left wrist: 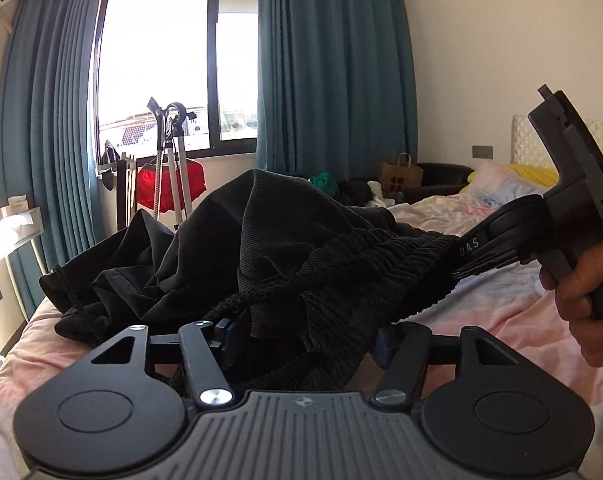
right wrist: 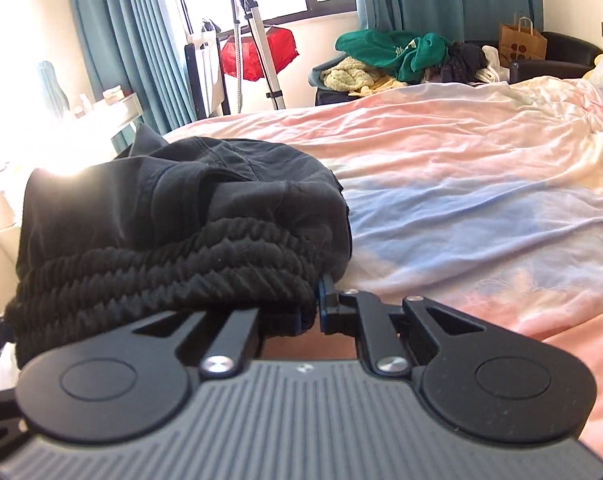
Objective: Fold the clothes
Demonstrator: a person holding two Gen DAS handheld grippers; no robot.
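A black garment (left wrist: 261, 248) with a ribbed elastic waistband is held stretched between both grippers above the bed. My left gripper (left wrist: 305, 344) has its jaws wide apart; waistband fabric drapes between them and hides the fingertips. My right gripper (left wrist: 461, 258) comes in from the right and is shut on the other end of the waistband. In the right wrist view the gripper (right wrist: 313, 308) is closed on the bunched waistband (right wrist: 161, 276), with the rest of the garment (right wrist: 181, 184) heaped to the left.
The bed has a rumpled pink, blue and white sheet (right wrist: 461, 184). A pile of green and other clothes (right wrist: 397, 56) lies beyond it. A stand with a red bag (right wrist: 257, 52), a paper bag (right wrist: 521, 42) and teal curtains (left wrist: 333, 72) are behind.
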